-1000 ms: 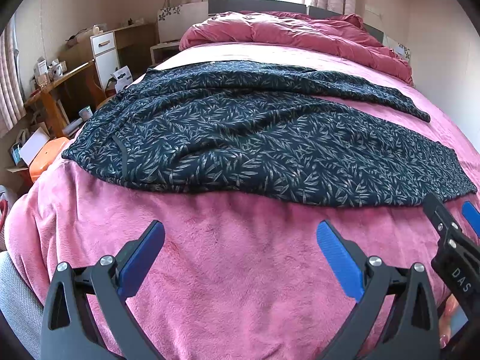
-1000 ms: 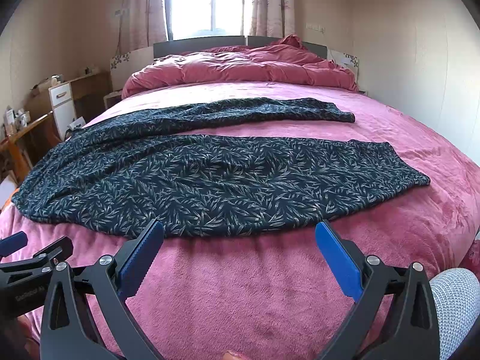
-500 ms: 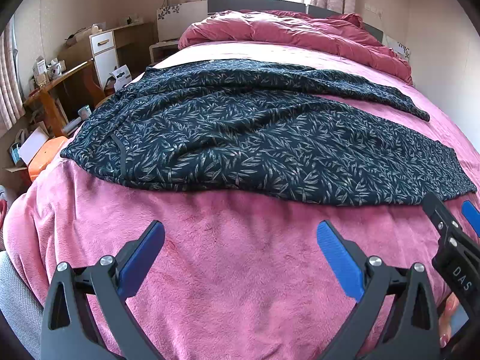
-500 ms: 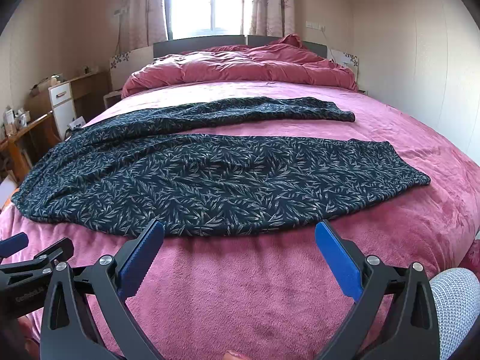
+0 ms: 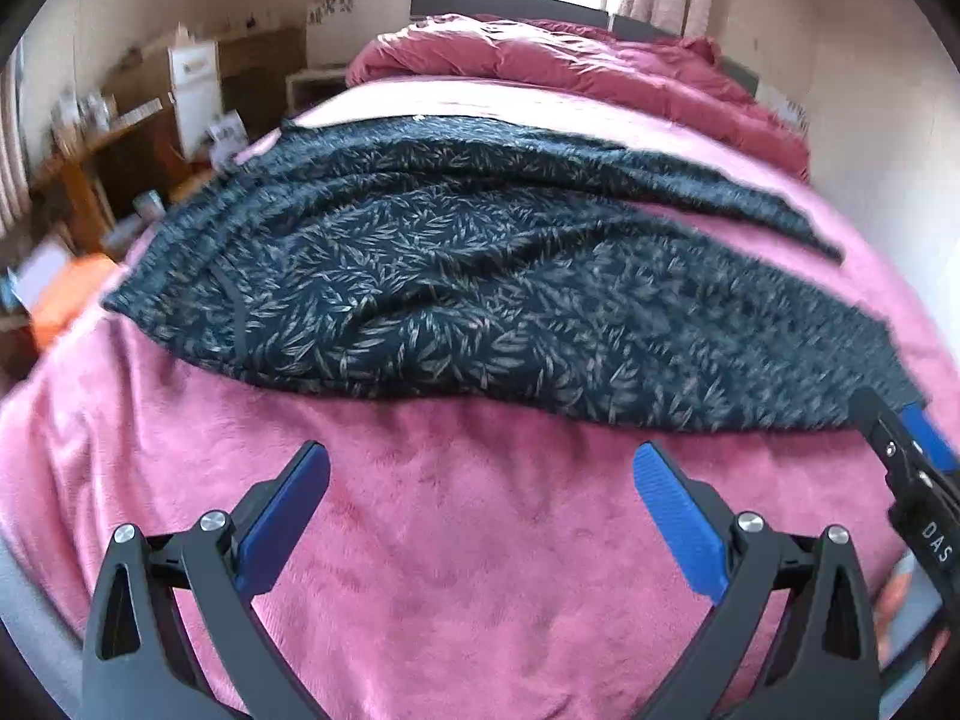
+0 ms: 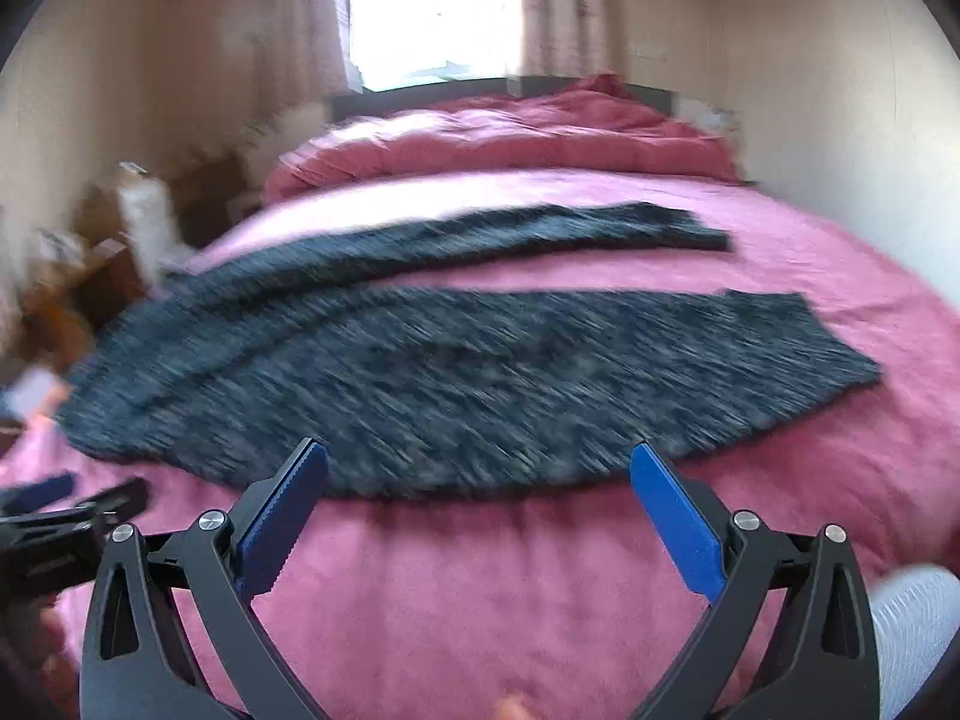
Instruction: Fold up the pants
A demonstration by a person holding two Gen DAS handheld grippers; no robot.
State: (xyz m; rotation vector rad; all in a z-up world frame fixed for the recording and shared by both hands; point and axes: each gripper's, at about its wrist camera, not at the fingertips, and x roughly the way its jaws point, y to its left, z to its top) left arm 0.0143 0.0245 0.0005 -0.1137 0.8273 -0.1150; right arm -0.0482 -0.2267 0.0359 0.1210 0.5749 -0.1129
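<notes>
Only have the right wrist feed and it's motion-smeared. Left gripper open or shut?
Observer: Open. The left gripper has nothing between its jaws and is over bare pink blanket.
Operator: Short of the pants?
Observer: Yes. The near edge of the pants lies ahead of its fingertips, untouched.
Operator: See my right gripper from there?
Observer: Yes. The right gripper shows at the frame's right edge, by the near leg's cuff; contact unclear.
</notes>
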